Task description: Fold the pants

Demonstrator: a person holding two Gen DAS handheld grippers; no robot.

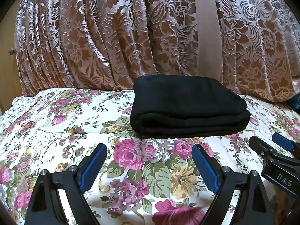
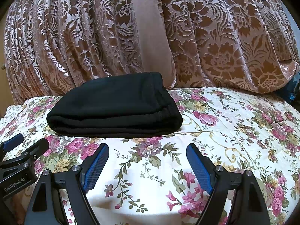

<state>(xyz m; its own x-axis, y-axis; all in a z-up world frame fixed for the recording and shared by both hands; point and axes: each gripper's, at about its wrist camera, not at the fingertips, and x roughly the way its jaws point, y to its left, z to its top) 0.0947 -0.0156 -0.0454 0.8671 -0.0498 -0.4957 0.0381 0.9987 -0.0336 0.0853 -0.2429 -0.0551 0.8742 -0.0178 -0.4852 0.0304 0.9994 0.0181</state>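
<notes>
The black pants (image 1: 187, 106) lie folded into a thick rectangular stack on the floral bedspread (image 1: 56, 123). They also show in the right wrist view (image 2: 114, 108), left of centre. My left gripper (image 1: 150, 148) is open and empty, hovering over the bedspread in front of the stack. My right gripper (image 2: 148, 148) is open and empty, in front and to the right of the stack. The right gripper shows at the right edge of the left wrist view (image 1: 270, 140), and the left gripper at the left edge of the right wrist view (image 2: 28, 142).
A brown and pink floral curtain (image 1: 112, 37) hangs right behind the bed, with a plain pink band (image 1: 206, 30). The bedspread (image 2: 234, 123) stretches to the right of the pants. A blue object (image 2: 292, 91) sits at the far right edge.
</notes>
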